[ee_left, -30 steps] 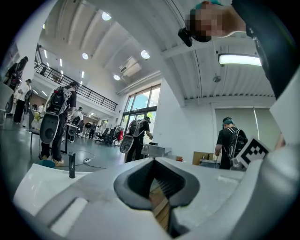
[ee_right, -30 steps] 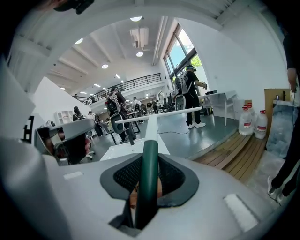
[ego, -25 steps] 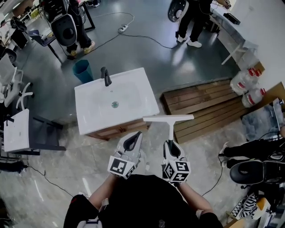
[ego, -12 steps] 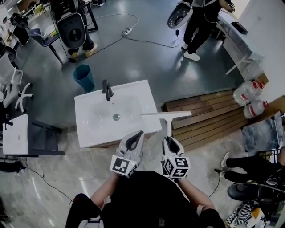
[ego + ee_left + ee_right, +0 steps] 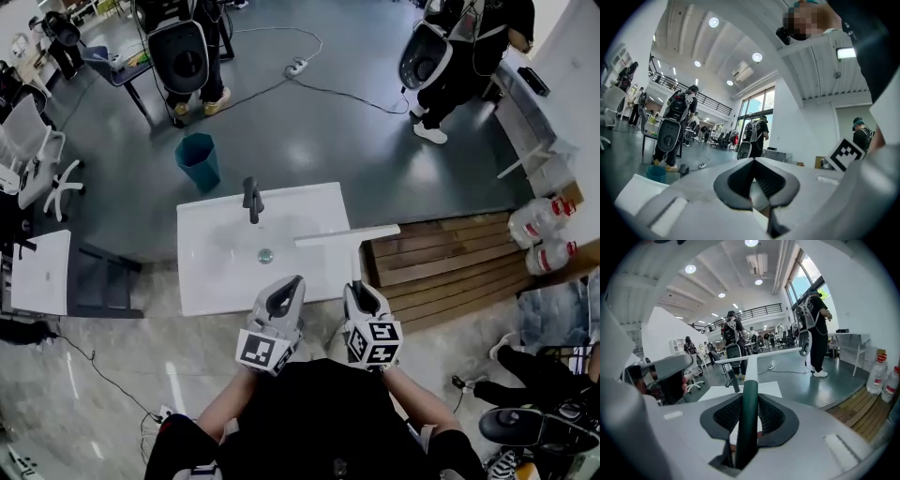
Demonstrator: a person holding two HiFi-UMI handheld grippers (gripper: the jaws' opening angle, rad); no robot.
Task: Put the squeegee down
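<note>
Right hand-held gripper (image 5: 361,292) clamped on the dark handle of the squeegee (image 5: 347,235), its white blade held crosswise above the right edge of the sink (image 5: 220,267), handle base hidden between the jaws; left hand-held gripper (image 5: 286,292) closed, empty.

Squeegee (image 5: 749,376) handle's near end buried in right gripper (image 5: 746,418); far-right person (image 5: 461,52) cropped at head view's top edge.

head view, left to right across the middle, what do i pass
white swivel chair → teal waste bin → black sink tap → white T-shaped squeegee → slatted wooden pallet → white plastic jugs with red caps
</note>
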